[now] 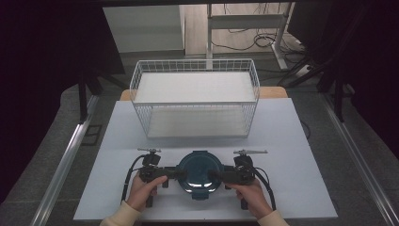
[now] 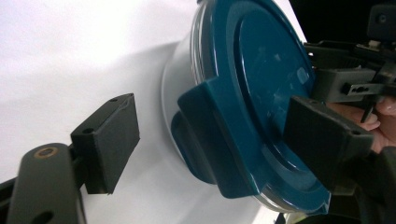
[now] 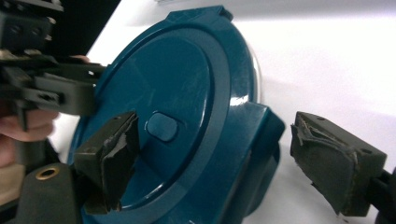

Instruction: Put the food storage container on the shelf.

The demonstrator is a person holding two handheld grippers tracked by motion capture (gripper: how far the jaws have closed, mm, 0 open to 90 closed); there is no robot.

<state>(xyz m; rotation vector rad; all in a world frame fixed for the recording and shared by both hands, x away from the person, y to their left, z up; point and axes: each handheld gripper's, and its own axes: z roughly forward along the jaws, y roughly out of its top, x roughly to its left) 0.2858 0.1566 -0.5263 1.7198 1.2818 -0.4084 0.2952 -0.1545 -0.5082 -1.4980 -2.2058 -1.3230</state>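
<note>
In the upper middle of the high view stands a white wire basket (image 1: 195,96) on the white table (image 1: 301,141), and below it, at the lower centre of the frame just above the person's hands, sits the round container with a dark teal lid (image 1: 200,173), flanked on either side by the two grippers. The container looks rigid: a hard plastic lid with a raised rim and four clip flaps, seated on what appears to be a clear bowl whose edge shows beneath the lid in the left gripper view. It is probably light if empty, though its contents cannot be seen; the glossy lid would likely be slippery under the pads, and a clear bowl, if glass, would be fragile. The safest holds appear to be the blocky clip flaps at the rim, one of which fills the centre of the left gripper view (image 2: 210,135) and another the lower right centre of the right gripper view (image 3: 259,140). The left gripper (image 1: 170,174) stands wide open, its jaws straddling the left-hand flap, one pad out over the table and the other over the lid, neither visibly pressing. The right gripper (image 1: 216,176) is likewise spread wide around the right-hand flap, one worn pad above the lid top, the other off to the side, clasping nothing yet.
</note>
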